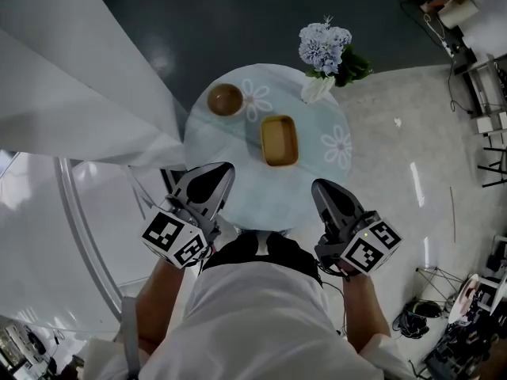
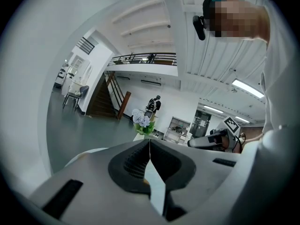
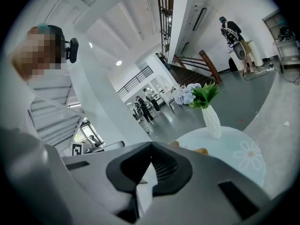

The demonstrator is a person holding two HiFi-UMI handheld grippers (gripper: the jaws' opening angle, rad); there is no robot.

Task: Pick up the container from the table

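A tan rectangular container (image 1: 280, 139) lies near the middle of a round pale-blue table (image 1: 238, 157) printed with white flowers. A round brown bowl (image 1: 225, 99) sits to its left at the back. My left gripper (image 1: 225, 169) hovers over the table's near left edge, jaws shut with nothing between them, as the left gripper view (image 2: 149, 141) also shows. My right gripper (image 1: 319, 185) hangs at the near right edge, short of the container, its jaws (image 3: 151, 144) meeting at the tips and empty. In the right gripper view only a sliver of the container (image 3: 201, 150) peeks over the jaws.
A white vase (image 1: 317, 89) of pale blue flowers (image 1: 324, 44) stands at the table's back right edge. White curved structures rise on the left. Cables and equipment lie on the floor at the right. People stand in the far hall.
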